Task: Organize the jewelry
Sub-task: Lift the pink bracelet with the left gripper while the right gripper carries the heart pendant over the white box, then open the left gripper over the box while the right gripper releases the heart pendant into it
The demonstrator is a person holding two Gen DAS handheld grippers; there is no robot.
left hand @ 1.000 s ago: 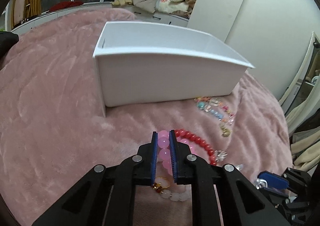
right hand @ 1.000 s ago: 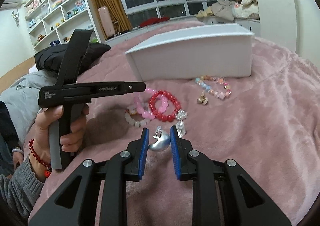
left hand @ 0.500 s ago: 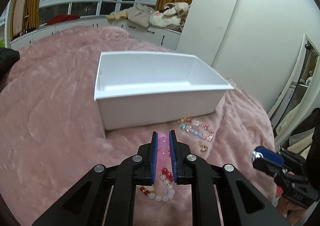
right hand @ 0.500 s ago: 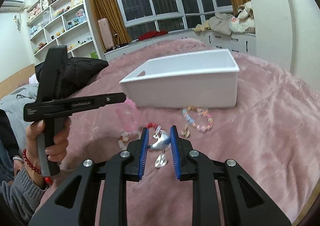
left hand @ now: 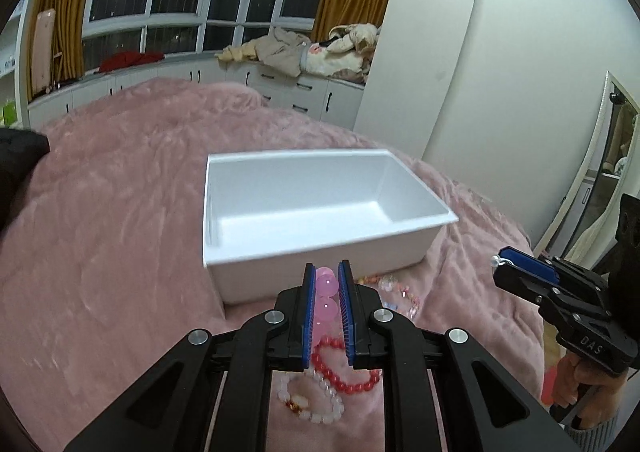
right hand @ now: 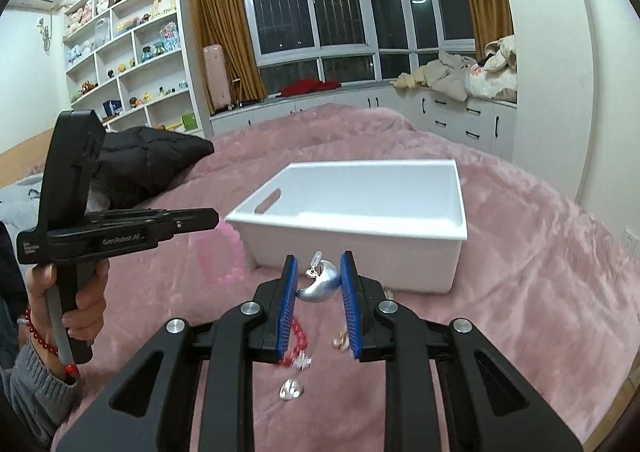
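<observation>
My left gripper is shut on a pink bead bracelet, held above the blanket just before the near wall of the white box. In the right wrist view the bracelet hangs from the left gripper. My right gripper is shut on a silver earring, raised in front of the box. A red bead bracelet, a pale bead bracelet and a pastel charm bracelet lie on the blanket. A second silver earring lies below my right gripper.
The pink fuzzy blanket covers the bed. A black jacket lies at the left. A small gold piece lies near the red beads. White cabinets and a shelf of toys stand behind the bed.
Both grippers have risen from the blanket with their pieces and moved toward the white box. The pink bracelet now hangs free of the other bracelets.
</observation>
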